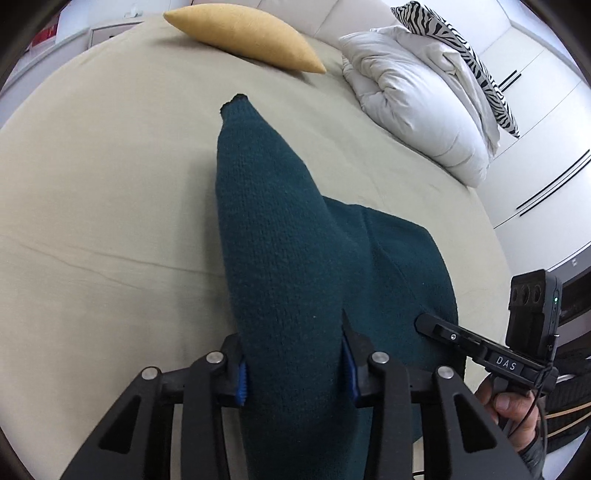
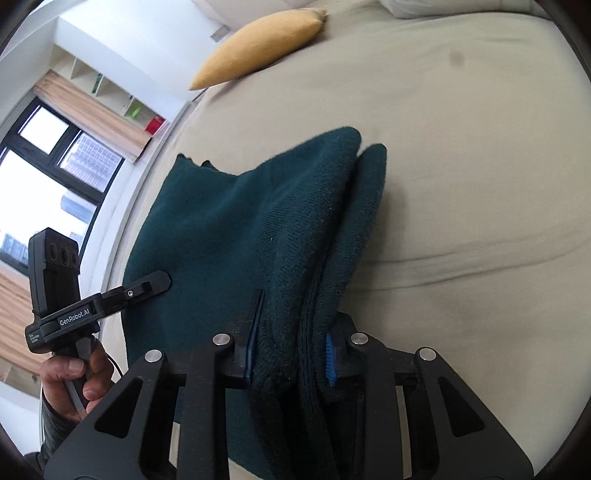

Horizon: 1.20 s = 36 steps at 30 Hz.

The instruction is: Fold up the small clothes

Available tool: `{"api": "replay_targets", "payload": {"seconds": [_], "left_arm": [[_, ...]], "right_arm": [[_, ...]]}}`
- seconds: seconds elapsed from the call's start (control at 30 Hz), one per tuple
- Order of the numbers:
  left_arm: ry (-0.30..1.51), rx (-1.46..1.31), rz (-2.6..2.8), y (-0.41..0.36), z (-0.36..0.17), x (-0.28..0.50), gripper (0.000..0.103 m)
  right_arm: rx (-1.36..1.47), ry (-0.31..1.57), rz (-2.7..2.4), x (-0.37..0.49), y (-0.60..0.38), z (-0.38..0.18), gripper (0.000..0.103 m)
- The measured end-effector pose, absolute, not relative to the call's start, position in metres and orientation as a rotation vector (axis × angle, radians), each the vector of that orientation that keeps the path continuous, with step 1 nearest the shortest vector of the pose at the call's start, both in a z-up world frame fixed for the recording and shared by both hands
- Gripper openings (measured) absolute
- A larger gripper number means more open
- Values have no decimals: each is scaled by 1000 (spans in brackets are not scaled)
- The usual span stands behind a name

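The left gripper (image 1: 295, 369) is clamped on a thick bunched ridge of a dark teal knitted garment (image 1: 280, 229), its blue-padded fingers (image 1: 241, 384) pressing in from both sides. The right gripper (image 2: 291, 354) likewise grips a stacked fold of the same garment, with several layers between its pads. The garment's free part drapes down onto the beige bed (image 1: 92, 206), partly lifted and partly resting.

Each gripper holds many soft layers, so in my judgement an inner layer could slip out and spoil the fold. Uneven pulling between the two hands might drag the resting cloth and skew the edges.

Further out lie a yellow cushion (image 1: 243, 33), a rumpled white duvet (image 1: 417, 107) and a zebra-striped pillow (image 1: 461, 48), all well apart from the garment.

The pad contact is buried in cloth, so how many layers are caught cannot be told. The garment's overall shape, and its nearest edge under the grippers, are hidden. A ragged far corner (image 1: 236, 101) is hard to make out.
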<state>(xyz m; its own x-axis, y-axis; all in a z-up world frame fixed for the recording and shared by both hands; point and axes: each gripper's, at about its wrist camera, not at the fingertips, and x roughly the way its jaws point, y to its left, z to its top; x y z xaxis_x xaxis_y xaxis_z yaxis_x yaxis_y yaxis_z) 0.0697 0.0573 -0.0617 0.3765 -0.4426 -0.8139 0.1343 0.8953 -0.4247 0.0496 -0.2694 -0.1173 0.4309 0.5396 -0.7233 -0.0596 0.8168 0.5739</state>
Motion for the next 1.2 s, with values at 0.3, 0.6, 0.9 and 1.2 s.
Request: {"api": "replay_targets", "payload": {"seconds": [0.3,0.6,0.9,1.2], "left_arm": [[1161,-460,-372,87,-103,82,62],[918,-233,-358,33,-42,68,62],[951,-138,-360,-3,-78,72,70],[944,-252,-371,12,-75,68,70]], "right_arm": [[663,1105,412,47,-309,-155,44],[586,925,434,56,-310,-73,47],[657,1068,289,50,-326,-133,30],[618,1072,354,45,-308,-109,42]]}}
